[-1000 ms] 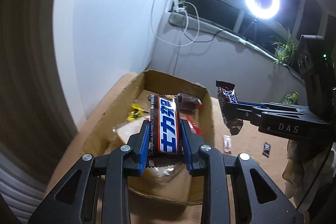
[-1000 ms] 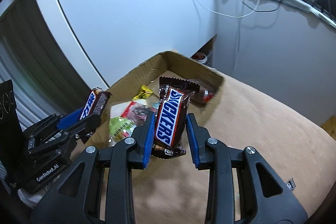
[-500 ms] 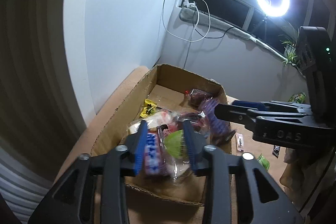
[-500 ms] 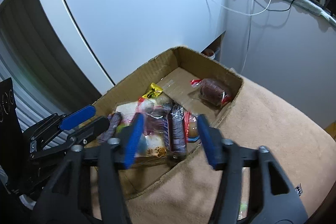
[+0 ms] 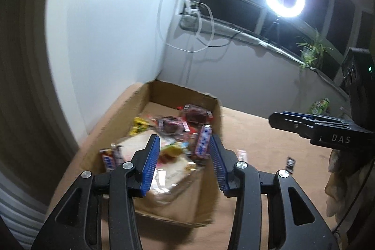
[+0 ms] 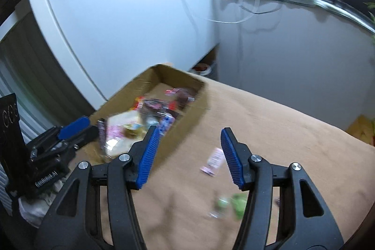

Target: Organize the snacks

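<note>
Left wrist view puts the cardboard box [image 5: 187,109] of mixed snacks [image 5: 173,147] at centre frame, with the left gripper [image 5: 185,161] over its near end, jaws just opened further, spread and pinching nothing. Right wrist view shows the right gripper [image 6: 189,151], jaws also spread and empty, over the tan worktop [image 6: 281,144] right of the box. Both drops look done; next comes a pick of the loose pink packet [image 6: 213,162] or green packet [image 6: 236,203], though blur hides labels.
</note>
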Available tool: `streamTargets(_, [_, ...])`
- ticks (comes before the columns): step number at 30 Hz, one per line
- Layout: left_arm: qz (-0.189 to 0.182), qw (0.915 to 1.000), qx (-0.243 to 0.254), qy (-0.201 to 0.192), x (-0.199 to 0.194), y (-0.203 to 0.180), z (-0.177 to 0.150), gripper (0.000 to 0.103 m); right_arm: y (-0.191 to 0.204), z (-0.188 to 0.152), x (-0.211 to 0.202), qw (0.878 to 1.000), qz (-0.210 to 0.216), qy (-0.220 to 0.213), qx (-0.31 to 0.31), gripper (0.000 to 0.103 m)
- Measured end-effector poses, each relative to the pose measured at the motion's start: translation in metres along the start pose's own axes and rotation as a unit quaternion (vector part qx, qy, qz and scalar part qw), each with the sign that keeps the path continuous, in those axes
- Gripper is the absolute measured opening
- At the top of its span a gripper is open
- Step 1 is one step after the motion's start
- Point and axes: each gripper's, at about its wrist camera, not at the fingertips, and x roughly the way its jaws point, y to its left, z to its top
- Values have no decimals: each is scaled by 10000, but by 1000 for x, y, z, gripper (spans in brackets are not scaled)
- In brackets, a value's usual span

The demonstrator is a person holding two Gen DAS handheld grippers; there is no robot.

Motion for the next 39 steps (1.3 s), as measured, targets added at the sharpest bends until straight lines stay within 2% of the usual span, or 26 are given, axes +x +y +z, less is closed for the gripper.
streamTargets(4, [-286,9995,90,53,4,-25,-2,43,-36,-14,-18,9993,-303,5,226,57])
streamTargets(7, [-583,9978,268,192,11,-49,-9,52,-62,-29,-25,9977,-562,60,373,57])
streamTargets(15, [-1153,9869,803,798,45,-115,-41,52,-113,-70,-24,9923,-972,389,667,57])
streamTargets(22, [-1140,9809,906,1292,80,-131,-62,52,-133,-95,-12,9893,-1061,719,690,57])
streamTargets(28, [-1030,9792,936,1475,96,-135,-70,51,-131,-104,12,9884,-933,1022,632,57])
streamTargets(35, [-1010,9762,873,1710,112,-129,-76,37,-130,-101,39,9861,-862,1211,746,57])
streamTargets(39, [-1015,9749,977,1721,115,-133,-77,36,-128,-94,47,9855,-952,1210,714,57])
